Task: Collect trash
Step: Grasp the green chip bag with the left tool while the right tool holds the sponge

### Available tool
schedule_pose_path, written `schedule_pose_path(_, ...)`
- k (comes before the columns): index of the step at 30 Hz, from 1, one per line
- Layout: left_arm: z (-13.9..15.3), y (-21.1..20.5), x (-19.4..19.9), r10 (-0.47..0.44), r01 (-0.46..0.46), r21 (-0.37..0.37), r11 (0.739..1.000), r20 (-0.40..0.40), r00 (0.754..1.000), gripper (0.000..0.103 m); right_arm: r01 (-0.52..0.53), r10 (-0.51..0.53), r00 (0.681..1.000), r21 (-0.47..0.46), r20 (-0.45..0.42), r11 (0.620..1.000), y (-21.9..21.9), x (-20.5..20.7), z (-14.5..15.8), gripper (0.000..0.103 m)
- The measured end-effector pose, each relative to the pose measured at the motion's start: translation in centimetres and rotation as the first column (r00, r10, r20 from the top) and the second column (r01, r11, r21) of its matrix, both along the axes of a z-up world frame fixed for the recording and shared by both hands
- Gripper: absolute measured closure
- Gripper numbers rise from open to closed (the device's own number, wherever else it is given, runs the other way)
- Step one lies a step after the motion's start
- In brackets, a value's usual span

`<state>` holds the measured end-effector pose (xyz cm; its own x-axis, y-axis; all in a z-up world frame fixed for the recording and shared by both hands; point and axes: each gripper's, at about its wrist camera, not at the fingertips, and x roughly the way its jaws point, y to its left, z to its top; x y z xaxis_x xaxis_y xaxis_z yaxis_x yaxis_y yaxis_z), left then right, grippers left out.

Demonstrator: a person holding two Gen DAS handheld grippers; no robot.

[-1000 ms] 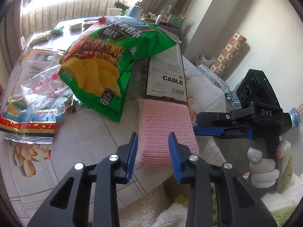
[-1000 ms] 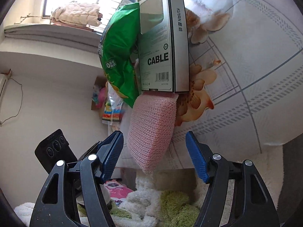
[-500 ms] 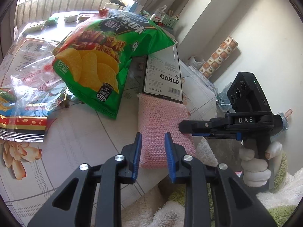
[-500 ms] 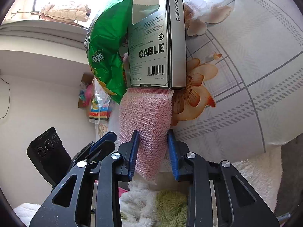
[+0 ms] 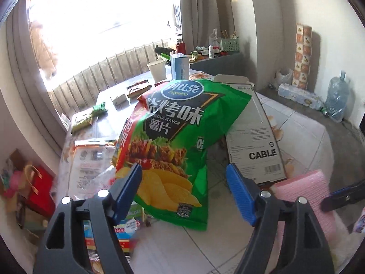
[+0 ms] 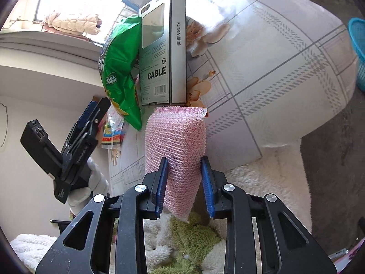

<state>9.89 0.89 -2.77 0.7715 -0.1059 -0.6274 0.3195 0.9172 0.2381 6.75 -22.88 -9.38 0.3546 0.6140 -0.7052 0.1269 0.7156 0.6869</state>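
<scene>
A green chip bag [image 5: 182,137] lies on the flowered tablecloth [image 5: 303,125], partly over a grey box marked CABLE [image 5: 253,141]. My left gripper [image 5: 183,178] points at the bag's lower end. Its jaws are opening wide and the pads touch nothing. A pink mesh sponge [image 6: 175,141] hangs over the table's near edge below the CABLE box [image 6: 159,57]. My right gripper [image 6: 184,162] is shut on the sponge's near end. In the right wrist view the left gripper [image 6: 95,111] is at the left beside the chip bag [image 6: 118,68], held by a gloved hand.
Clear printed wrappers [image 5: 91,159] lie left of the bag, and a small green wrapper [image 5: 91,116] lies farther back. A paper cup [image 5: 157,69] and a blue carton [image 5: 180,66] stand at the far end. A fluffy rug [image 6: 182,239] lies below the table edge. A blue basket [image 6: 359,52] is at the right.
My left gripper swung left from the pink sponge to the chip bag and its jaws spread wide. My right gripper closed on the sponge's near end.
</scene>
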Motion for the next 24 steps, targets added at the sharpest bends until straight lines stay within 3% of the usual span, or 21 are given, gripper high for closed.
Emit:
schedule_pose_path(3,-1.3,-1.1,0.7,-0.016,0.016,0.084,0.996,0.001,1.0,0.027,0.047,-0.047,0.999,0.013,0.008,0.999,-2.0,-0.6,0.1,0.076)
schedule_pose_path(17,-3.3,-2.1,3.9,0.093,-0.094,0.198,0.976,0.017,0.996,0.027,0.098,-0.099,0.995,0.046,0.015,0.994,-4.5,-1.0,-0.4,0.076)
schedule_pose_path(20,-3.2,-2.4,3.5,0.098,-0.103,0.207,0.973,0.034,0.995,0.04,0.101,-0.102,0.995,0.051,0.015,0.994,-5.0,-1.5,-0.3,0.076)
schedule_pose_path(22,-3.0,-2.4,3.3,0.101,-0.109,0.215,0.971,0.047,0.994,0.057,0.101,-0.102,0.995,0.053,0.015,0.993,-5.0,-1.6,-0.4,0.076)
schedule_pose_path(24,-2.8,-2.4,3.1,0.105,-0.113,0.208,0.972,0.047,0.993,0.064,0.1,-0.101,0.995,0.056,0.017,0.993,-5.0,-1.8,-0.3,0.076)
